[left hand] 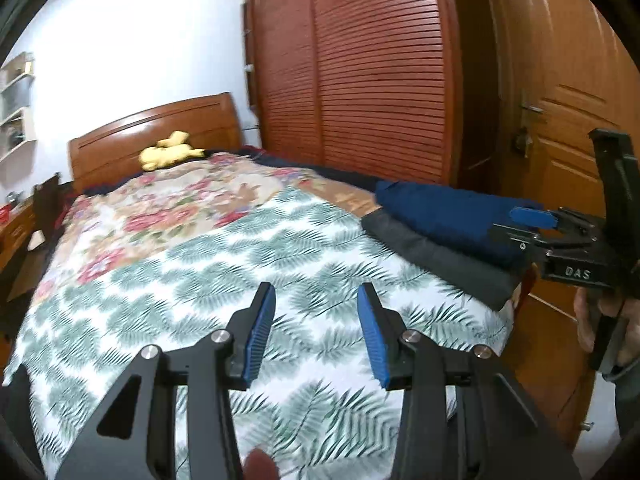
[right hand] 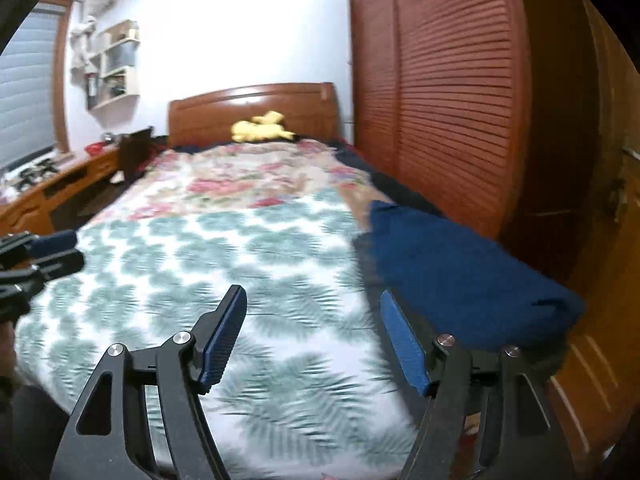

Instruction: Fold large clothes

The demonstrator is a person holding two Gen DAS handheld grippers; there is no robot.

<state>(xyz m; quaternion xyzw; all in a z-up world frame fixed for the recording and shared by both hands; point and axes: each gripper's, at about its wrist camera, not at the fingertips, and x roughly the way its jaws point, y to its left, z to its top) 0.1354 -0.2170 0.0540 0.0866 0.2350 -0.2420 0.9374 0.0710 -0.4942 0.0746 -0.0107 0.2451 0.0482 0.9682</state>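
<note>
Blue folded garment (left hand: pixel 444 216): soft cloth, oblong, stacked on a dark grey folded garment (left hand: pixel 436 260) at the bed's right edge, near the foot; long axis running along that edge towards the headboard (left hand: pixel 160 136).
Bedspread (left hand: pixel 224 280): leaf print, flat.
Left gripper (left hand: pixel 316 332): fingers apart, empty, above the bedspread.
Right gripper (right hand: pixel 316 344): fingers wide apart, empty, beside the stack.

You stand at the foot of a bed (right hand: pixel 240 248) with a wooden headboard (right hand: pixel 252 114) against a pale wall (right hand: pixel 240 32). A louvred wooden wardrobe (right hand: pixel 448 92) runs along the bed's right edge, with a panelled door (left hand: pixel 568 92) beside it. A wall shelf (right hand: pixel 114 66) and a shuttered window (right hand: pixel 28 84) sit above a desk (right hand: pixel 52 192) off the left edge.
</note>
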